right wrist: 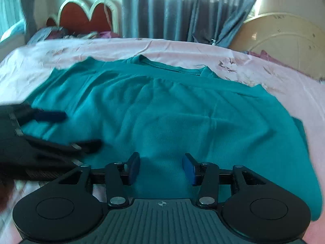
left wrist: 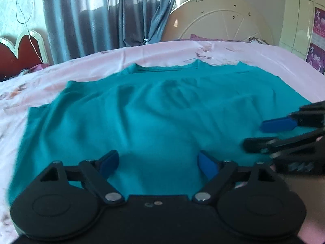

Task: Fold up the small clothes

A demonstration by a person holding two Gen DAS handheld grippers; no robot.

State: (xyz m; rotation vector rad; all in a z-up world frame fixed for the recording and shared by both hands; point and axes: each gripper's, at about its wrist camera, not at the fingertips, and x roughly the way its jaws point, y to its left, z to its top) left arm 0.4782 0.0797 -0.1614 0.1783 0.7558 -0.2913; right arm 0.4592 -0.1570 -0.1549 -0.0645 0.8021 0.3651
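A teal T-shirt (left wrist: pixel 158 109) (right wrist: pixel 172 109) lies spread and wrinkled on the pink floral bedsheet (left wrist: pixel 264 50) (right wrist: pixel 101 46), its neckline at the far edge. My left gripper (left wrist: pixel 158 160) hovers over the shirt's near hem, open wide, with only flat cloth beneath its blue pads. My right gripper (right wrist: pixel 161 162) is also over the near hem, open more narrowly, with nothing pinched. Each gripper shows in the other's view: the right gripper (left wrist: pixel 264 135) at the right edge, the left gripper (right wrist: pixel 75 130) at the left edge, both blurred.
Grey curtains (left wrist: pixel 97 14) hang behind the bed. A red headboard with a white scalloped frame (right wrist: pixel 85 16) stands at the far left, with clutter at its foot. A round cream board (left wrist: pixel 221 18) leans at the far right. Bare sheet borders the shirt.
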